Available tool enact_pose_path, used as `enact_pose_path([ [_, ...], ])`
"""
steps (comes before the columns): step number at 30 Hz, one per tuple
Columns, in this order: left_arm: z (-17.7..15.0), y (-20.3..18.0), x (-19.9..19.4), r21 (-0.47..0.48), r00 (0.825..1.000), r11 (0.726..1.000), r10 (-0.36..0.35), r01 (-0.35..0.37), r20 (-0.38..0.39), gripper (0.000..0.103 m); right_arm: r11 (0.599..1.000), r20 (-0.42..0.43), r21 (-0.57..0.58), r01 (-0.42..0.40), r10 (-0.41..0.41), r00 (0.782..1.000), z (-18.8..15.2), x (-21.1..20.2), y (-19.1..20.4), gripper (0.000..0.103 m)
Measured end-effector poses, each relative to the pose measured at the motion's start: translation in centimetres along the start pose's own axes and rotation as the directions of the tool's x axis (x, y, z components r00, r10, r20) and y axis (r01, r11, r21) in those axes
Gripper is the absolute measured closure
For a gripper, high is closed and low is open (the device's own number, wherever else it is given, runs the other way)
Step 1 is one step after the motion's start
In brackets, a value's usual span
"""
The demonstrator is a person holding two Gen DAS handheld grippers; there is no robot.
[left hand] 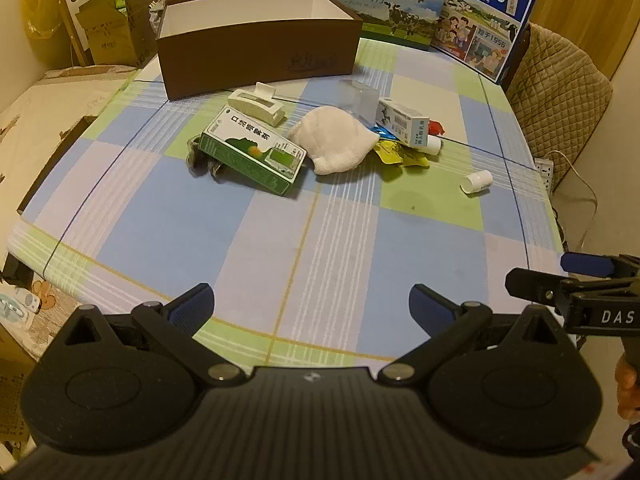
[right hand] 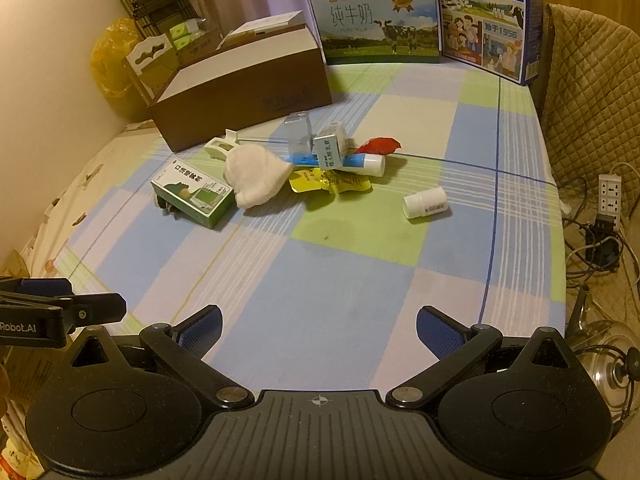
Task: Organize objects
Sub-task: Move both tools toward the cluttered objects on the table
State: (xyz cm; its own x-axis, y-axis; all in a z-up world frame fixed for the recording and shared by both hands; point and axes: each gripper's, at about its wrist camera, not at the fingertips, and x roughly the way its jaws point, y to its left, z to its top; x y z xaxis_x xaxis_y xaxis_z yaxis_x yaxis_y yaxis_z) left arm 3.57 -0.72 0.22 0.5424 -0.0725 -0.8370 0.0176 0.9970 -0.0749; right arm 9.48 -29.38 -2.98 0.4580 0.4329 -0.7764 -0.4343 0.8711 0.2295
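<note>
A pile of small items lies mid-table on the checked cloth: a green box (left hand: 256,150) (right hand: 192,194), a white cloth (left hand: 336,138) (right hand: 254,174), a cream hair clip (left hand: 258,103) (right hand: 220,146), yellow packets (left hand: 400,152) (right hand: 328,180), a small white carton (left hand: 404,120) (right hand: 330,146) and a tube (right hand: 360,162). A white bottle (left hand: 477,181) (right hand: 426,202) lies apart to the right. The open brown box (left hand: 256,42) (right hand: 244,88) stands behind them. My left gripper (left hand: 312,304) and right gripper (right hand: 318,326) both hover open and empty over the near edge, well short of the pile.
Two milk cartons (left hand: 388,0) (right hand: 490,16) stand at the table's far edge (right hand: 400,68). A quilted chair (left hand: 560,92) and a power strip (right hand: 610,196) with cables are at the right. Cardboard boxes and a yellow bag (left hand: 40,8) sit far left.
</note>
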Motion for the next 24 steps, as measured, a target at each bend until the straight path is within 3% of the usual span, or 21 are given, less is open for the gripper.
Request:
enact_pose_path([
  [24,2.6,1.6,2.4,-0.025,0.998,0.998,0.059,-0.059,0.005,0.001,1.000,-0.014,0.008,-0.010,0.010,1.000,2.3,3.1,-1.1,0.002],
])
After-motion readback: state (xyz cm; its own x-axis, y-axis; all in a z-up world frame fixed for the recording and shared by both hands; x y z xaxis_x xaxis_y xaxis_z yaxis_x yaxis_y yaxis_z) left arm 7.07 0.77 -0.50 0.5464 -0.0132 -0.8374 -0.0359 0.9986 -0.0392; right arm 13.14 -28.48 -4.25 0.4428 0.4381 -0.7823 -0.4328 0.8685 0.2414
